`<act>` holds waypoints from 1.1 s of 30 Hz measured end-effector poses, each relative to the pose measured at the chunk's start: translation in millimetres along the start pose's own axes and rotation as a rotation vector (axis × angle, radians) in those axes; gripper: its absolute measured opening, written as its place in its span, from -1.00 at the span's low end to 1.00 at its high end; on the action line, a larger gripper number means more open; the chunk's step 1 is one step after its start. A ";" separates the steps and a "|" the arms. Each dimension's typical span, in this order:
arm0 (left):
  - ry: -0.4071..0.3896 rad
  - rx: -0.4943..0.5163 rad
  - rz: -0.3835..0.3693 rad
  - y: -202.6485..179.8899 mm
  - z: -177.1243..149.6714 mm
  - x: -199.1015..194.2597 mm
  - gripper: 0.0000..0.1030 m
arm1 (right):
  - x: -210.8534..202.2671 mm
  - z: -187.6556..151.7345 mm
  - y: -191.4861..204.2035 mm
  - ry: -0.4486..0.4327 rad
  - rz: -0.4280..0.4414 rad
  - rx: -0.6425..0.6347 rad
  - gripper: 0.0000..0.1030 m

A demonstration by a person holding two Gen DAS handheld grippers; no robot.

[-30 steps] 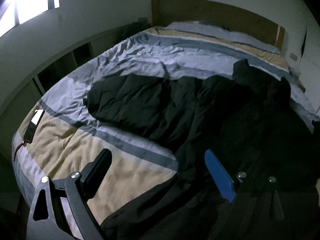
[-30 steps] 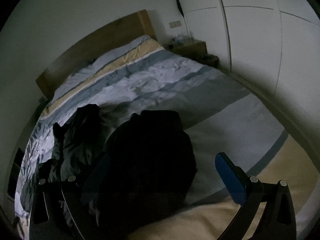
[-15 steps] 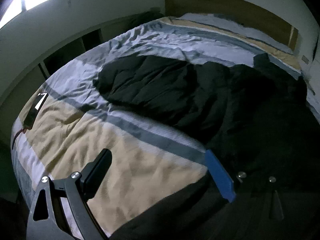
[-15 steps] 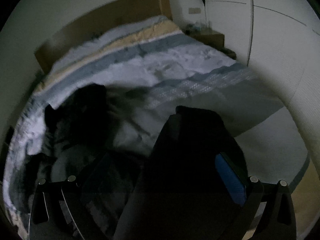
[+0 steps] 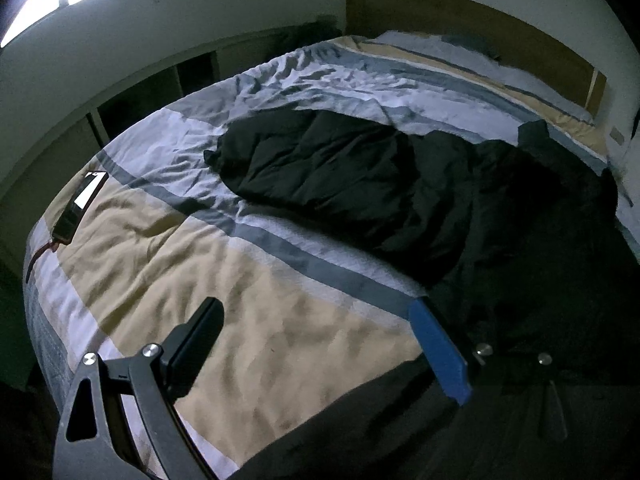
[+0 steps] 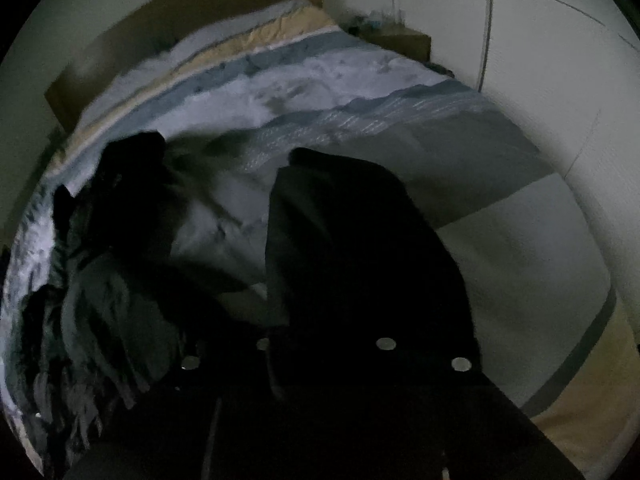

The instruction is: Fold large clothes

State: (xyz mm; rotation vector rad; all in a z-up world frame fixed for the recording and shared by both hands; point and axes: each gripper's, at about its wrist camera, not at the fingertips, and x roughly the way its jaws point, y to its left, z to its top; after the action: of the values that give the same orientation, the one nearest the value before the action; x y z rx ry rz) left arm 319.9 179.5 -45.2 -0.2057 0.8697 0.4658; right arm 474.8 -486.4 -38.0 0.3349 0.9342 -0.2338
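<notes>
Folding looks barely started here: the black jacket (image 5: 360, 176) is spread across the bed (image 5: 256, 320), one puffy sleeve laid out flat toward the window side and the body bunched up along the right half. The left gripper (image 5: 316, 340) is held released, jaws wide apart, over bare striped duvet with nothing between them. The right gripper (image 6: 324, 356) seems to be clenched on a dark panel of the jacket, judging by how close its screws sit and how the cloth rises straight up from them, though that's a guess since the fingers can't be made out at all. Next, that held panel probably needs to be carried across and laid over the body, while the free sleeve gets picked up by the left side. Plenty is lost in the dark: the jacket's hem, collar and zip can't be told apart, the right view is blurred, and a phone (image 5: 80, 204) near the bed's corner is only partly readable.
</notes>
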 end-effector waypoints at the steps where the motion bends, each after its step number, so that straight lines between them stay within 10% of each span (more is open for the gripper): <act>1: -0.002 -0.002 -0.005 0.1 0.0 -3.2 0.84 | -8.3 -4.7 -8.0 -0.018 0.029 0.026 -0.76; 10: -0.029 -0.038 -0.047 12.2 2.4 -31.0 0.84 | -81.9 -69.9 -70.7 -0.222 0.283 0.270 -0.77; 22: -0.036 -0.076 -0.052 42.1 -1.5 -55.7 0.84 | -82.4 -182.4 -129.2 -0.235 0.354 0.594 -0.80; 33: -0.051 -0.103 -0.059 59.9 -0.9 -62.8 0.84 | -129.4 -105.8 -65.4 -0.348 0.245 0.366 -0.85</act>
State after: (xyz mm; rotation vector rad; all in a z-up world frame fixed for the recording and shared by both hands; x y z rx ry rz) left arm 256.2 212.6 3.7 -0.3116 0.7885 0.4590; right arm 299.5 -499.9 -2.1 0.7171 0.4969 -0.2278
